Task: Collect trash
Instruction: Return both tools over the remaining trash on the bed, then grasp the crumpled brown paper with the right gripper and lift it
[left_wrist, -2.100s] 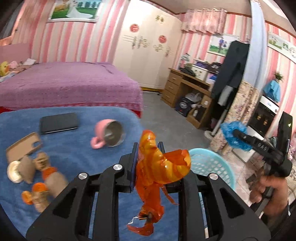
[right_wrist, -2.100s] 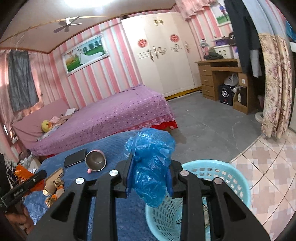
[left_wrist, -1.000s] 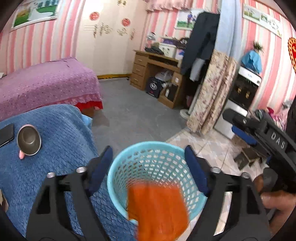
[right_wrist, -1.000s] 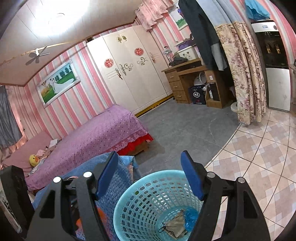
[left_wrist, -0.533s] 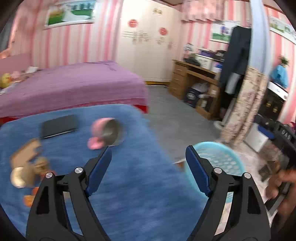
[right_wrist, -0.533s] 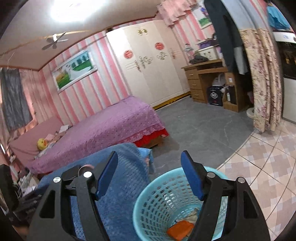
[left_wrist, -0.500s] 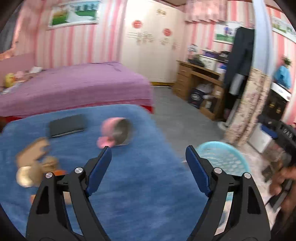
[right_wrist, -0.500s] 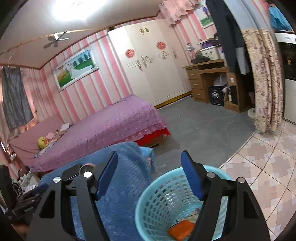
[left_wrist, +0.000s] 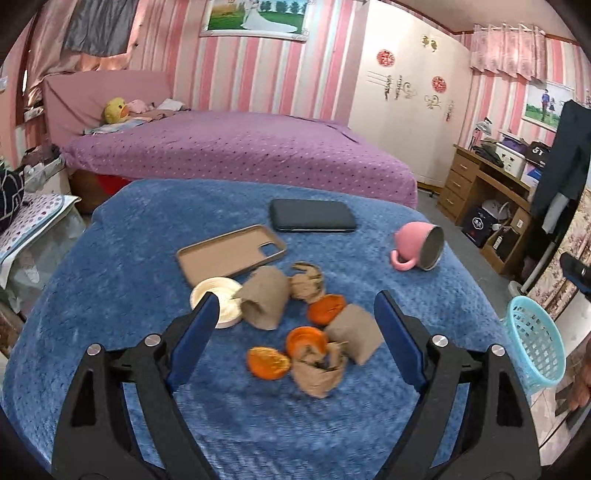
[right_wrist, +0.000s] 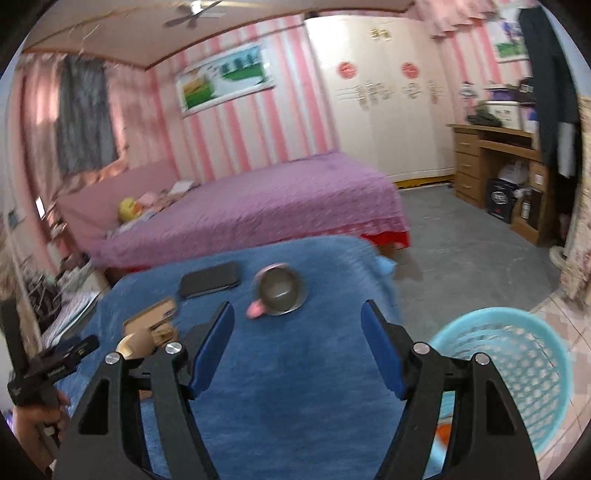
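Note:
A heap of trash lies on the blue table (left_wrist: 110, 258): crumpled brown paper cups (left_wrist: 264, 302), orange peels (left_wrist: 306, 341) and a white lid (left_wrist: 218, 299). My left gripper (left_wrist: 293, 338) is open and empty, hovering just above and in front of the heap. My right gripper (right_wrist: 297, 347) is open and empty over the table's right part; the heap (right_wrist: 142, 341) shows to its left. The light-blue trash basket (right_wrist: 517, 373) stands on the floor at the table's right edge, also in the left wrist view (left_wrist: 535, 350).
A black phone (left_wrist: 312, 220), a tan phone case (left_wrist: 231, 254) and a tipped pink mug (left_wrist: 419, 248) lie on the table behind the heap. A purple bed (left_wrist: 236, 147) stands beyond. A wooden desk (left_wrist: 491, 177) and hanging clothes are at right.
Both grippers dropped their bags, orange from the left and blue from the right, into the basket and opened. Both have since swung back left to the table; the left now faces the heap.

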